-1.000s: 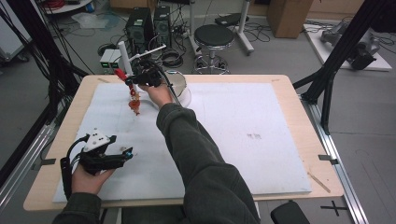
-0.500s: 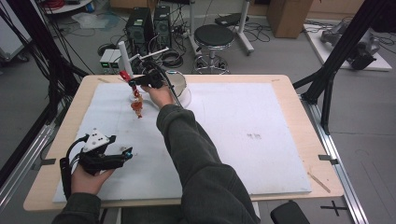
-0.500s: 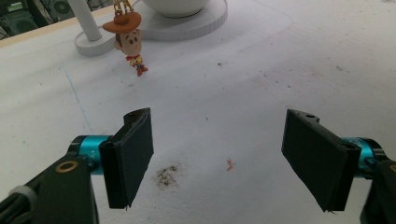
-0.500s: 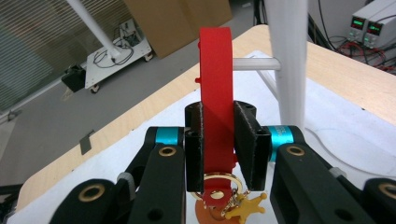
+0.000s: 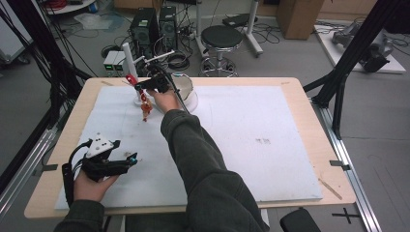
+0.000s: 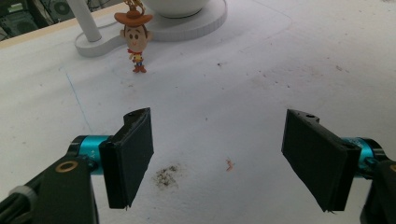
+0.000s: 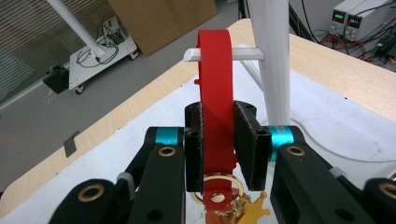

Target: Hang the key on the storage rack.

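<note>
High view first: the right gripper (image 5: 145, 87) is up at the far left part of the surface (image 5: 251, 121), right beside the white stand (image 5: 131, 67), clamping a red strap (image 5: 131, 79) with a little cowboy keychain figure (image 5: 145, 110) dangling under it, just in front of the stand's base. A white bowl (image 5: 186, 89) sits right next to the stand on the other side of the hand. The left gripper (image 5: 126, 160) rests well apart from the stand, down at the near left of the surface, holding nothing.

Left gripper view: its jaws are spread wide over bare white surface (a couple of smudges between them, that's it). The cowboy figure (image 6: 134, 35) hangs in the distance, close in front of the stand's base (image 6: 100, 44).

Right gripper view: the jaws are clenched on the red strap (image 7: 215, 84), which runs up between the pads and loops over the stand's thin horizontal peg (image 7: 247, 54). The stand's post (image 7: 271, 60) rises just beside the strap. Below the jaws you can see a gold ring (image 7: 219, 189) and a gold star charm (image 7: 254, 212).
</note>
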Available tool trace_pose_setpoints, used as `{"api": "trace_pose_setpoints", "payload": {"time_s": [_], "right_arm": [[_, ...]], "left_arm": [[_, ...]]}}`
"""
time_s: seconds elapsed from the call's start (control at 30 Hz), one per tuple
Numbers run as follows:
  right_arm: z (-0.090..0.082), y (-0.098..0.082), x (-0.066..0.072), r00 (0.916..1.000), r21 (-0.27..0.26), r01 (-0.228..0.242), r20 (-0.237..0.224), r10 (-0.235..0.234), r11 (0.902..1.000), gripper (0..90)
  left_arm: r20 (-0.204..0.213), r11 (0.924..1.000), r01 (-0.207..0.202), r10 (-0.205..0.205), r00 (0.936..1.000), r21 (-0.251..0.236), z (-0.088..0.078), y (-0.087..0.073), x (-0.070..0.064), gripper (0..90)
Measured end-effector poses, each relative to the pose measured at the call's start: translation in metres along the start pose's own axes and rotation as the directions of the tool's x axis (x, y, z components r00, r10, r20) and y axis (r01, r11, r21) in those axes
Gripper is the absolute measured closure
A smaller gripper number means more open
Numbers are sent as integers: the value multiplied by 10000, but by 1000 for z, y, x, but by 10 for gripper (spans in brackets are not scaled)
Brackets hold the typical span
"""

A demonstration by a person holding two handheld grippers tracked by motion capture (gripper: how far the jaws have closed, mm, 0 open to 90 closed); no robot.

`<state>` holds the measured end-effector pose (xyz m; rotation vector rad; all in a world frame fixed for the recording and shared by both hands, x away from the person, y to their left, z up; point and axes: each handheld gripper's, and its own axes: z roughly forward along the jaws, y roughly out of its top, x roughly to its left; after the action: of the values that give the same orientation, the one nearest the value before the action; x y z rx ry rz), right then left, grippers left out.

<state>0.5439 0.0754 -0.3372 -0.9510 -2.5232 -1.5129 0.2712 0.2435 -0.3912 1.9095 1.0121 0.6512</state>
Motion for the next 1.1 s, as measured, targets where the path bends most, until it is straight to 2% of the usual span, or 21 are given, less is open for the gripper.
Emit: {"api": "trace_pose_setpoints", "payload": {"time_s": [0.23, 0.4, 0.47, 0.77, 1.1], "right_arm": [[0, 0, 0, 9999, 54, 15, 126, -16, 10000, 740], [0, -1, -2, 9993, 296, 22, 374, -33, 9996, 688], [-1, -2, -4, 9992, 326, -153, 361, 141, 9994, 678], [-1, -2, -3, 9990, 400, -97, 448, 79, 9992, 671], [-1, -4, -6, 9984, 540, -145, 562, 115, 9984, 588]], "left_arm": [[-8, 10000, 8, -8, 10000, 17, 0, 0, 0, 252], [-4, 10000, -10, 10, 10000, 29, 0, 0, 0, 252], [-3, 10000, 2, -2, 10000, 25, 0, 0, 0, 252], [-2, 10000, -39, 39, 10000, 38, 0, 0, -1, 252], [0, 10000, -58, 58, 10000, 39, -1, 1, 0, 252]]}}
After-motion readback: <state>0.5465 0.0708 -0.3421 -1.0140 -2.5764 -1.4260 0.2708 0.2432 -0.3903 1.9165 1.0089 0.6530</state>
